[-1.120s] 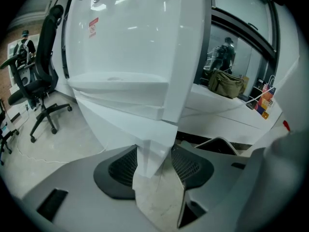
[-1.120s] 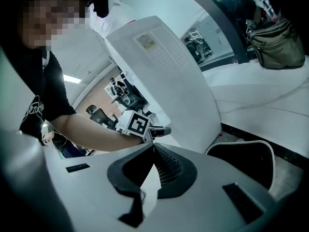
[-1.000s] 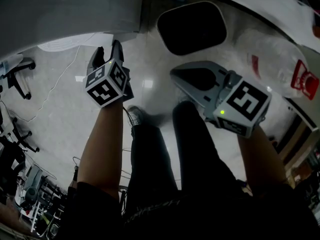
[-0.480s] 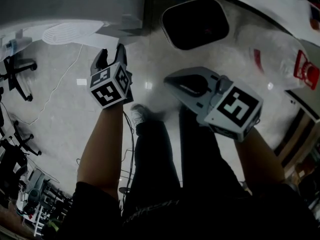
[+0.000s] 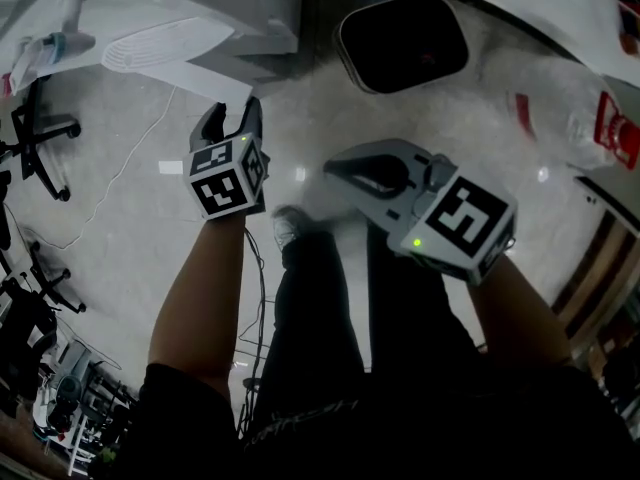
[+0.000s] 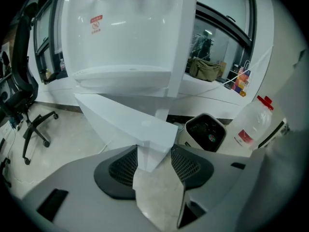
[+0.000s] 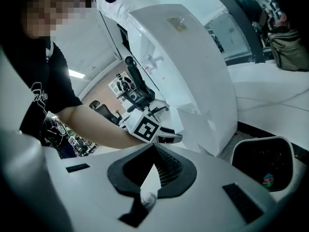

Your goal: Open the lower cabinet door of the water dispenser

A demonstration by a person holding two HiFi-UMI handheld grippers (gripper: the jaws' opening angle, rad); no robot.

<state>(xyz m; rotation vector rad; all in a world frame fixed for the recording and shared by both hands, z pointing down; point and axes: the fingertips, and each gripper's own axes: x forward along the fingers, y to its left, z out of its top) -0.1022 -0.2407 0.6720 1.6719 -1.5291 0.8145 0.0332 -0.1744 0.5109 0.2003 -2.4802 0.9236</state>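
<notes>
A tall white water dispenser [image 6: 125,33] stands on a pale, glossy floor [image 5: 120,228] by a window wall. Its lower cabinet door [image 6: 120,117], a plain white panel, stands swung out from the base of the machine at an angle, and its free corner points toward the person.

The person stands right in front of the dispenser in dark trousers [image 5: 310,308], forearms bare, with a gripper in each hand.

A black office chair [image 6: 17,81] sits off to the left of the dispenser. To the right of it on the floor is a white bin [image 6: 205,132] with a dark inside. Just beyond the bin stands a big clear water bottle [image 6: 251,124] with a red cap and a red label.

The left gripper [image 6: 153,153] points down at the door. Its jaws stand wide and are clamped on the thick free corner of the door, one dark ribbed pad against each face.

The right gripper [image 7: 154,151] is held lower and to the right, well apart from the door, and points toward the dispenser's side. Its jaws are closed, tips meeting, with nothing between them.

A thin cable [image 5: 110,178] trails across the floor on the left.
</notes>
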